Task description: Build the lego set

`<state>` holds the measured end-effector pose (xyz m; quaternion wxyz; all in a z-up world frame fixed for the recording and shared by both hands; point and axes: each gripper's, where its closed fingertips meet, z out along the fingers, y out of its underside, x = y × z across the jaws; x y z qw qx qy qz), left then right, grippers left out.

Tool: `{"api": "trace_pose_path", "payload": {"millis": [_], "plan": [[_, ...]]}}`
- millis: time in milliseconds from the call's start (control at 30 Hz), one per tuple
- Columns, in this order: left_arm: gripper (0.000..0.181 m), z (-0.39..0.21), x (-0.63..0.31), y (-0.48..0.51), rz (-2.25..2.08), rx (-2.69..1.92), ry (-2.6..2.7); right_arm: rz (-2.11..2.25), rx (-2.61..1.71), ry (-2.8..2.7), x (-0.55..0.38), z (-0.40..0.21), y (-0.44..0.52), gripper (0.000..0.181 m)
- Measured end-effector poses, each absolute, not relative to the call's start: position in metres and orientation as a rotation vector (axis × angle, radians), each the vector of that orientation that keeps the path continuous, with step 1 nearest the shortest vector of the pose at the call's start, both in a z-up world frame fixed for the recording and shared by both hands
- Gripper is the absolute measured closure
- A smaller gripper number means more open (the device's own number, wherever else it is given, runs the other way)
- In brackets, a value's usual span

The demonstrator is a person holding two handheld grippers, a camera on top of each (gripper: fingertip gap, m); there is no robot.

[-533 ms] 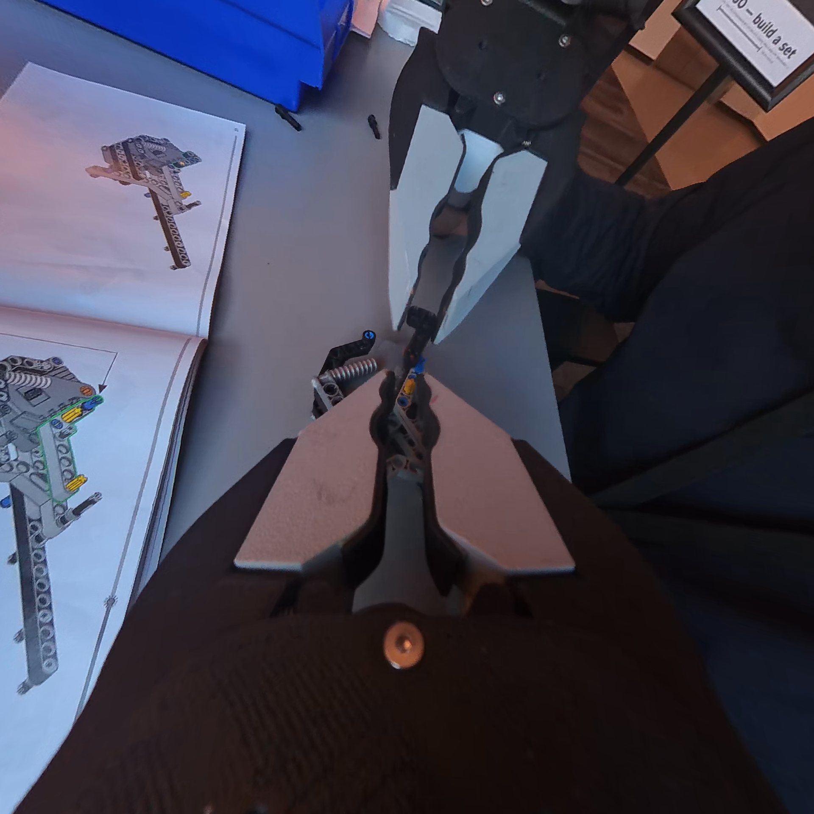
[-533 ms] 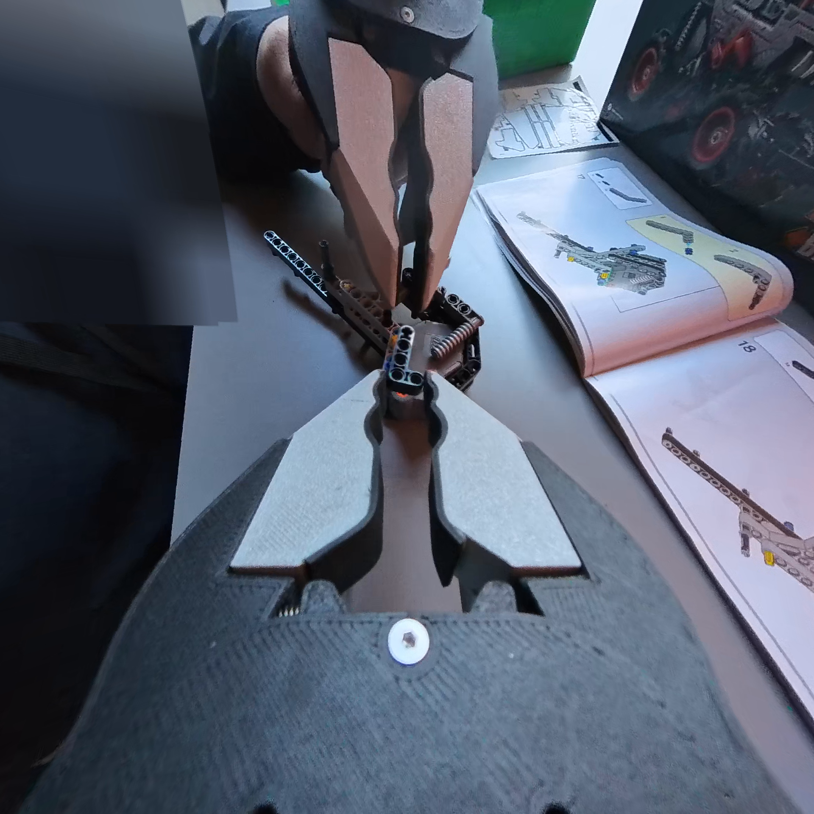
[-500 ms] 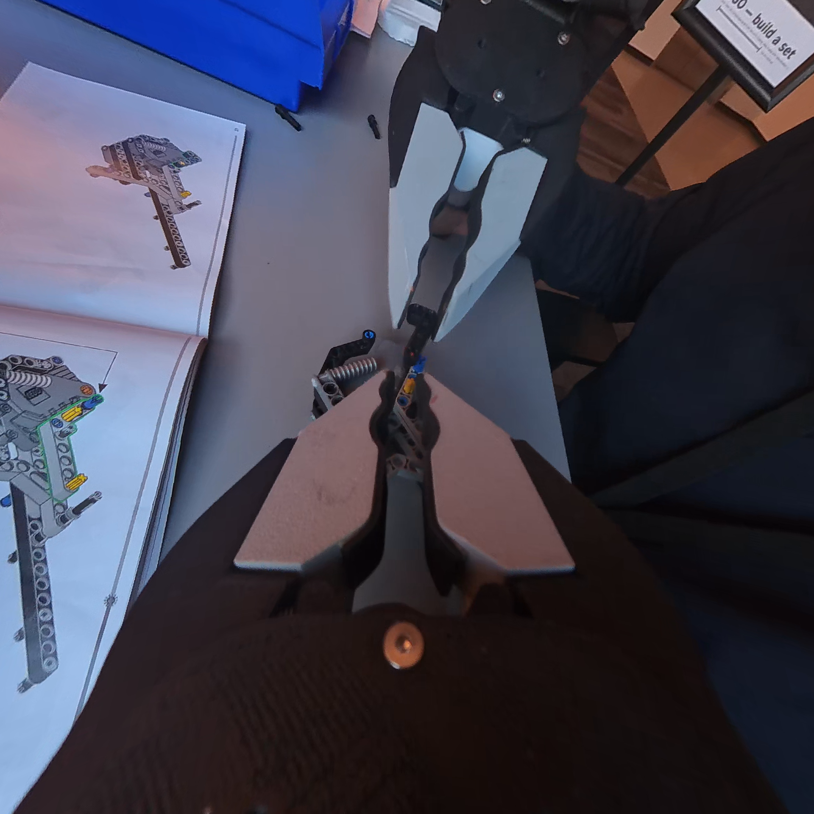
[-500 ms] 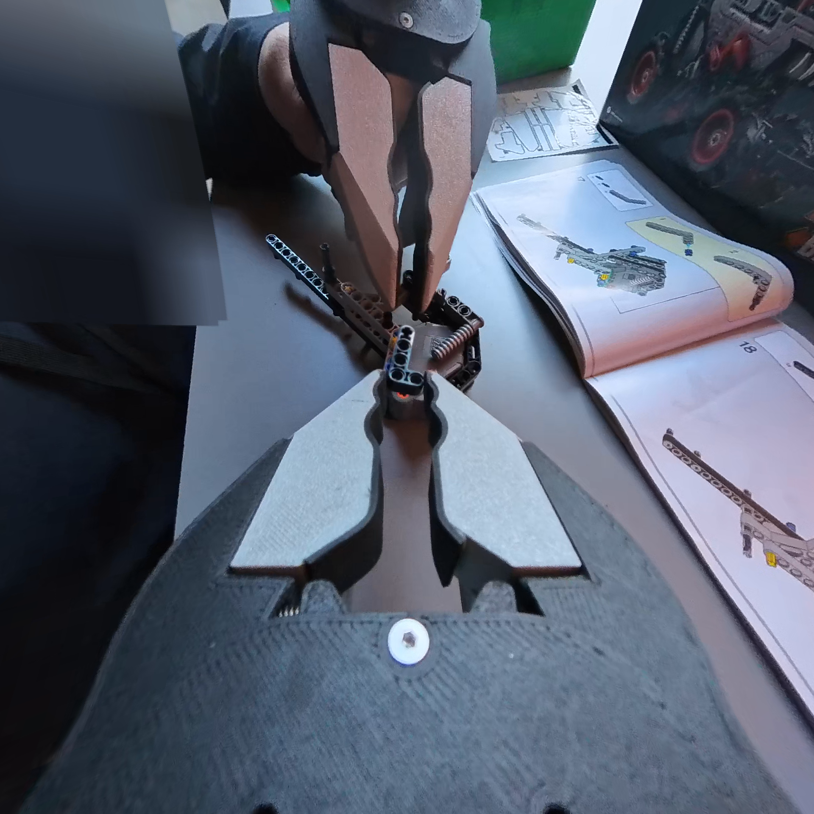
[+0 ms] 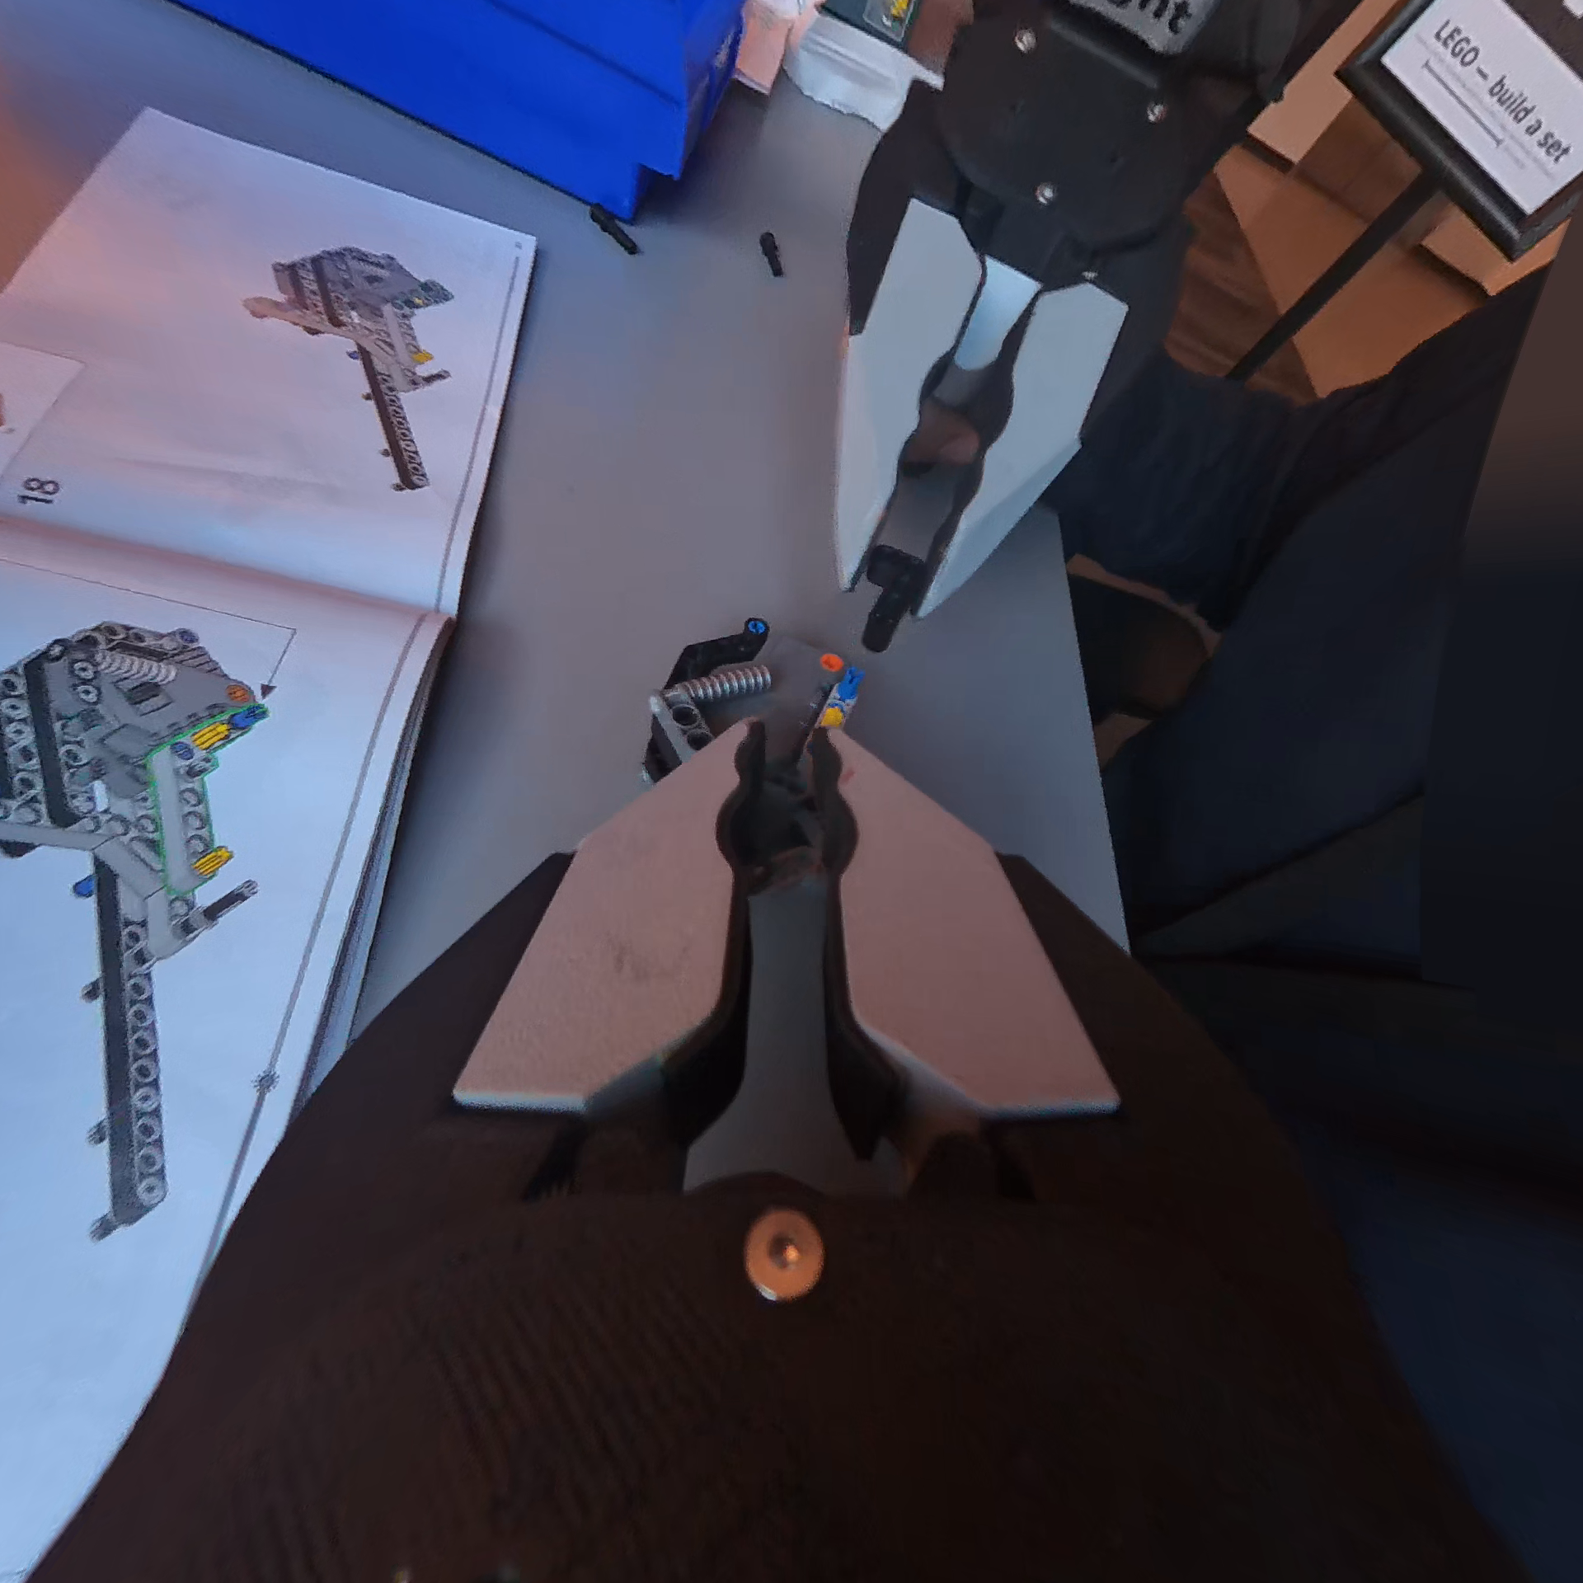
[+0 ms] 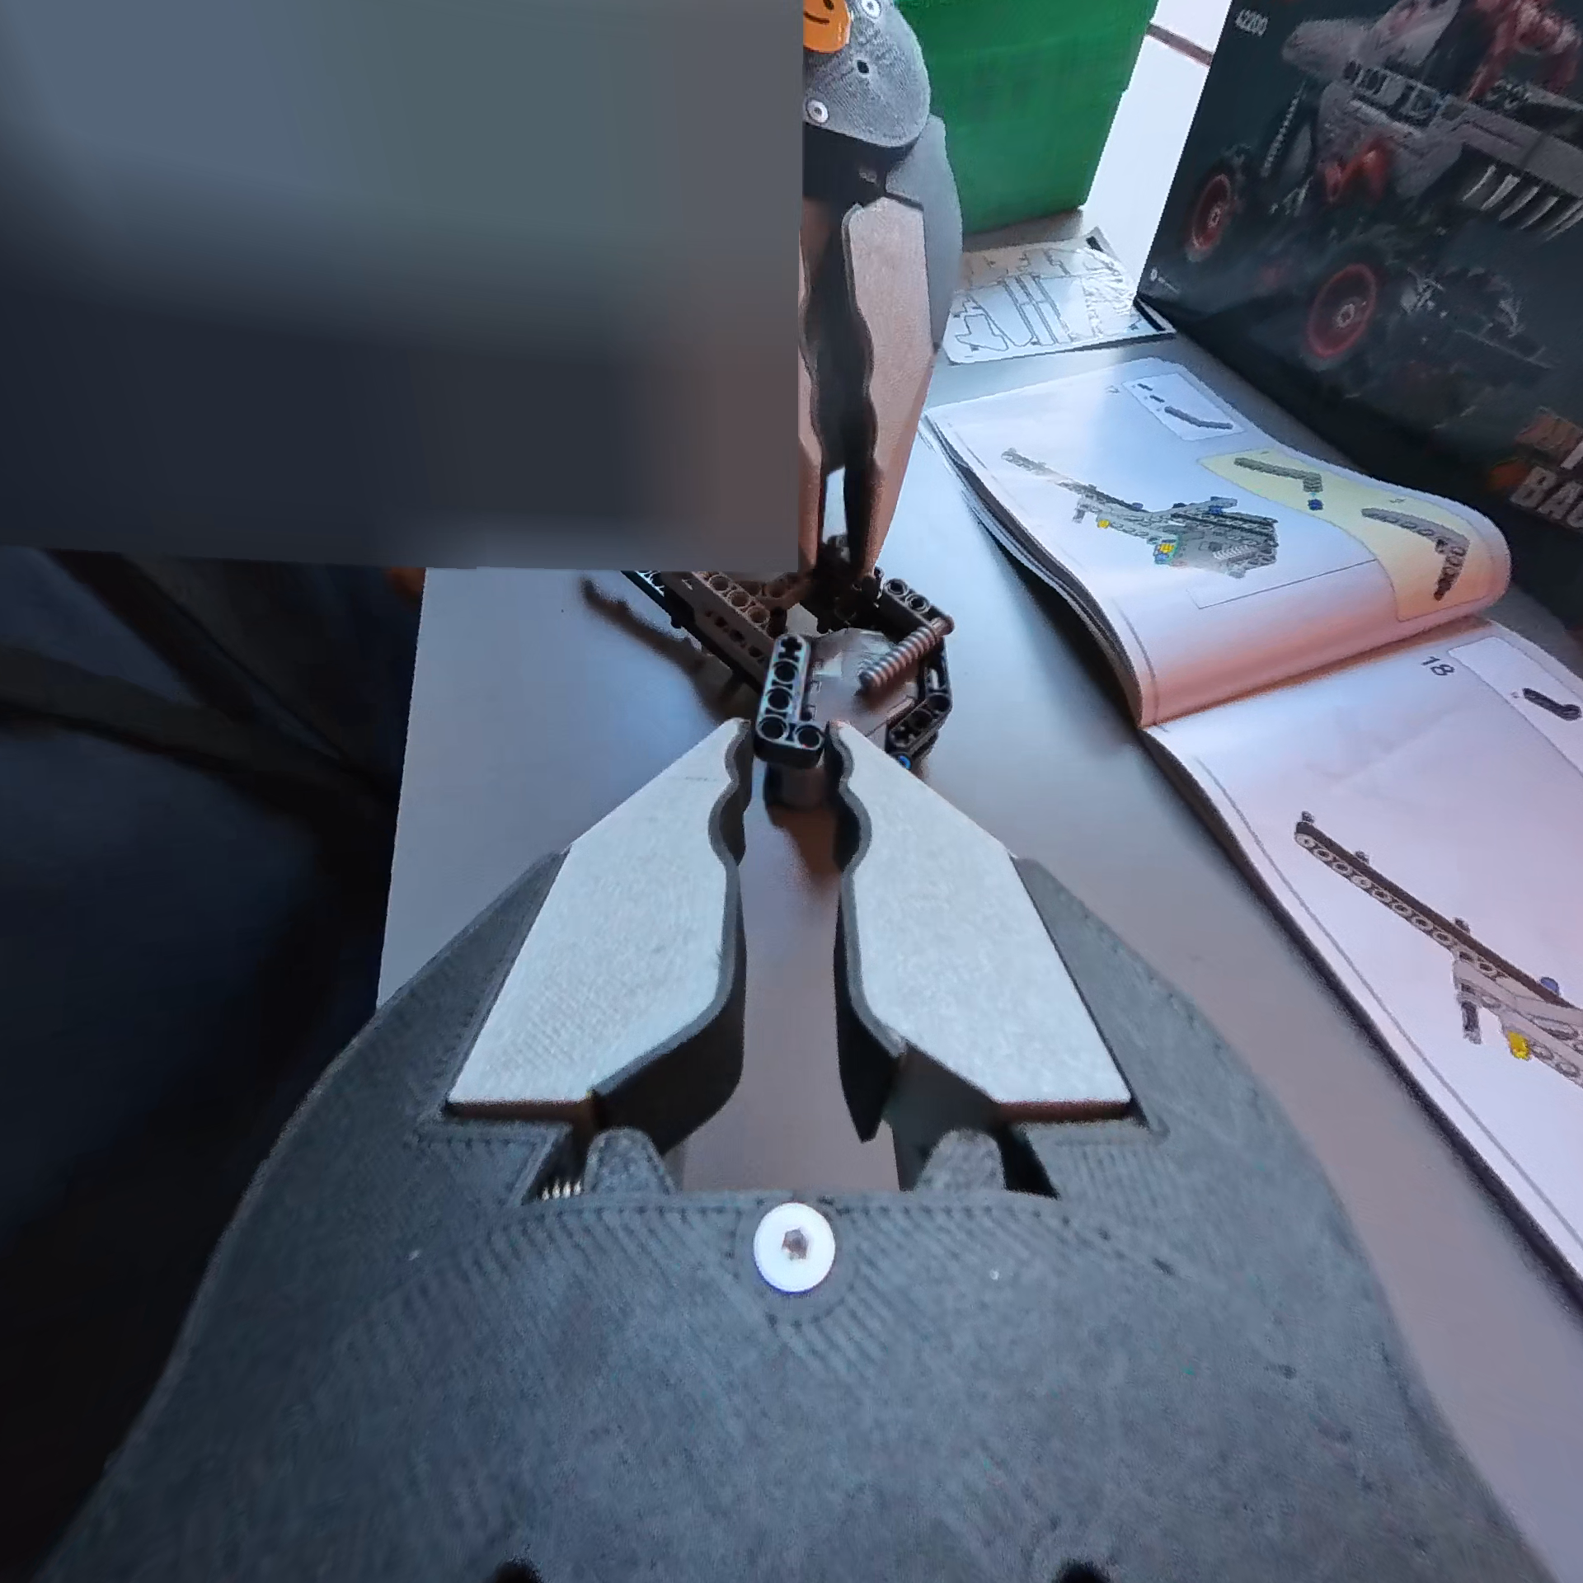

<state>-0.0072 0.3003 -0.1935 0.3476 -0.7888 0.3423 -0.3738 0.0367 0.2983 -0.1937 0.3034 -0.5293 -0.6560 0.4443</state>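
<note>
Two handheld grippers: left gripper [image 5: 784, 754] with black ribbed printed shell, silver screw, pinkish-grey wedge fingers; right gripper [image 6: 792, 741] dark grey, white screw, wavy-edged grey fingers. Dark clothing.

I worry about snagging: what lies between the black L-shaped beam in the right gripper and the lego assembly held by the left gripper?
Only bare grey table, seen in the left wrist view, separates the L-shaped beam from the assembly.

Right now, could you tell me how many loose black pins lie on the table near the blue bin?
2: one pin just below the blue bin's corner, another pin further right, beside the right gripper. Others may be hidden.
</note>
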Motion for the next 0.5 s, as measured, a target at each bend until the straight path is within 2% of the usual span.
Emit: {"api": "trace_pose_path", "payload": {"millis": [500], "plan": [[0.171, -0.192, -0.017, 0.307, -0.987, -2.043, 0.830, 1.213, -1.440, -1.701, 0.034, -0.194, 0.304, 0.168]]}}
